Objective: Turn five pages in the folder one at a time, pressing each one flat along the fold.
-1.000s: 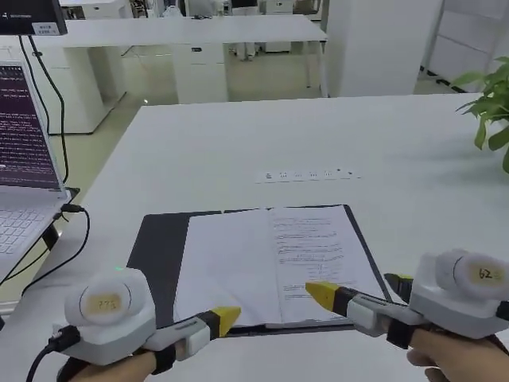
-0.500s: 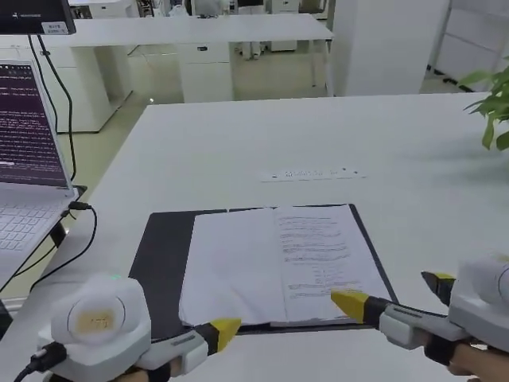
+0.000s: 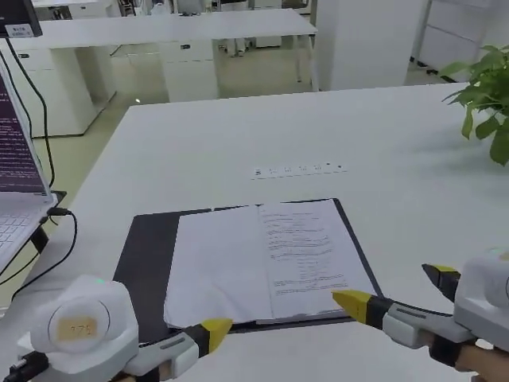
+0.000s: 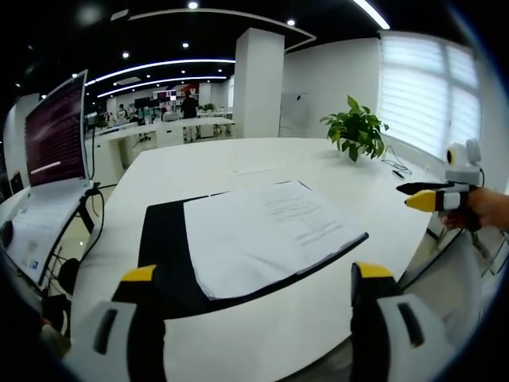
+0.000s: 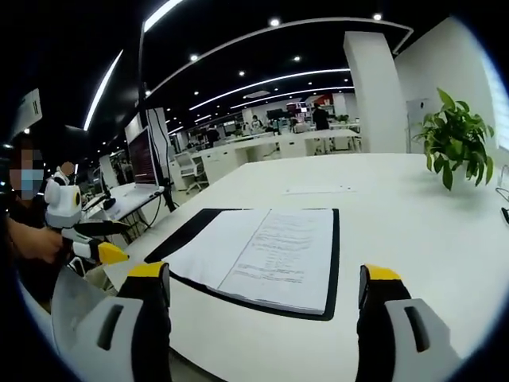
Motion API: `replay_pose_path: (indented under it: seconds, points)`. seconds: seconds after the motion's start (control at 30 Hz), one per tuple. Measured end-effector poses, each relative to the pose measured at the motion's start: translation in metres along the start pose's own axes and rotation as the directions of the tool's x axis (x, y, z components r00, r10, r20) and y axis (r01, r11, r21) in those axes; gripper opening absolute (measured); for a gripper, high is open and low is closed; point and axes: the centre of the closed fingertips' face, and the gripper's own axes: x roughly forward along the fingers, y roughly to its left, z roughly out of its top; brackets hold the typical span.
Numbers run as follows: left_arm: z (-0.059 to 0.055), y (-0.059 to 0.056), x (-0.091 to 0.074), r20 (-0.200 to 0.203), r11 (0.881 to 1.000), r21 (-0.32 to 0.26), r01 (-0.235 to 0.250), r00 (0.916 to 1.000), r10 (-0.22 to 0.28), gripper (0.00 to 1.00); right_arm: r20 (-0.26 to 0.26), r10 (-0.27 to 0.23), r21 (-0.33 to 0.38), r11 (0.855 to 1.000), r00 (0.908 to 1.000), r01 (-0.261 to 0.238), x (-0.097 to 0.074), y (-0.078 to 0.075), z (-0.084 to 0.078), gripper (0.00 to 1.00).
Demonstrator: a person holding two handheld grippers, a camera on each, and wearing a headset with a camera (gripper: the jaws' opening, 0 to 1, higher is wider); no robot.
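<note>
folder (image 3: 147, 247): I see it lying open and flat on the white tabletop (image 3: 238, 135), close to the near edge in front of me, its black cover showing widest on the left.
left page (image 3: 215, 267): blank white, lying flat against the cover as far as I can make out.
right page (image 3: 306, 247): printed with lines of text too small for me to read; it meets the left page at the fold down the middle.
left gripper (image 4: 254, 274): jaws spread wide with nothing between them. In its own view the folder lies ahead, past the yellow tips. In the head view one yellow tip sits just beside the folder's near edge, below the left page; I cannot tell whether it touches.
right gripper (image 5: 264, 272): jaws spread wide and empty. In the left gripper view I see it held in the air off the tabletop's edge, apart from the folder. In the head view its nearer yellow tip points toward the right page's near corner.
laptop (image 3: 12, 159): open at the left of the tabletop, screen lit with text.
cable (image 3: 64, 239): black, looping down beside the laptop.
strip (image 3: 298, 169): narrow and pale, on the tabletop beyond the folder.
plant (image 3: 485, 87): green leaves at the far right.
</note>
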Motion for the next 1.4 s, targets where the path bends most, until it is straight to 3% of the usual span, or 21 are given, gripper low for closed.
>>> replay_pose_path:
  seconds: [0.3, 0.47, 0.67, 0.97, 1.17, 1.4]
  points:
    - [-0.001, -0.024, 0.019, -0.023, 0.999, 0.020, 0.028, 0.9993, -0.028, 0.99, -0.006, 0.001, 0.002, 1.000, 1.0000, -0.001, -0.004, -0.011, -0.003, 0.97]
    - [-0.002, -0.038, 0.037, -0.029, 0.998, 0.026, 0.062, 0.9977, -0.061, 0.98, -0.006, 0.012, 0.010, 1.000, 0.9999, -0.012, -0.004, -0.011, -0.003, 0.96]
    - [0.006, -0.068, 0.070, -0.026, 0.991, 0.053, 0.123, 0.9922, -0.122, 0.94, 0.005, 0.032, 0.014, 0.999, 0.9995, -0.032, -0.005, -0.007, 0.000, 0.96]
    - [0.005, -0.111, 0.119, -0.065, 0.976, 0.098, 0.195, 0.9799, -0.189, 0.86, 0.025, 0.034, 0.032, 0.999, 0.9991, -0.035, -0.008, -0.008, 0.003, 0.95]
    - [-0.004, -0.137, 0.151, -0.083, 0.970, 0.085, 0.227, 0.9719, -0.220, 0.82, 0.036, 0.031, 0.056, 0.998, 0.9989, -0.033, -0.009, -0.010, 0.003, 0.93]
    - [-0.018, -0.157, 0.180, -0.098, 0.966, 0.100, 0.239, 0.9684, -0.229, 0.74, 0.044, 0.033, 0.080, 0.996, 0.9985, -0.036, -0.009, -0.011, 0.005, 0.92]
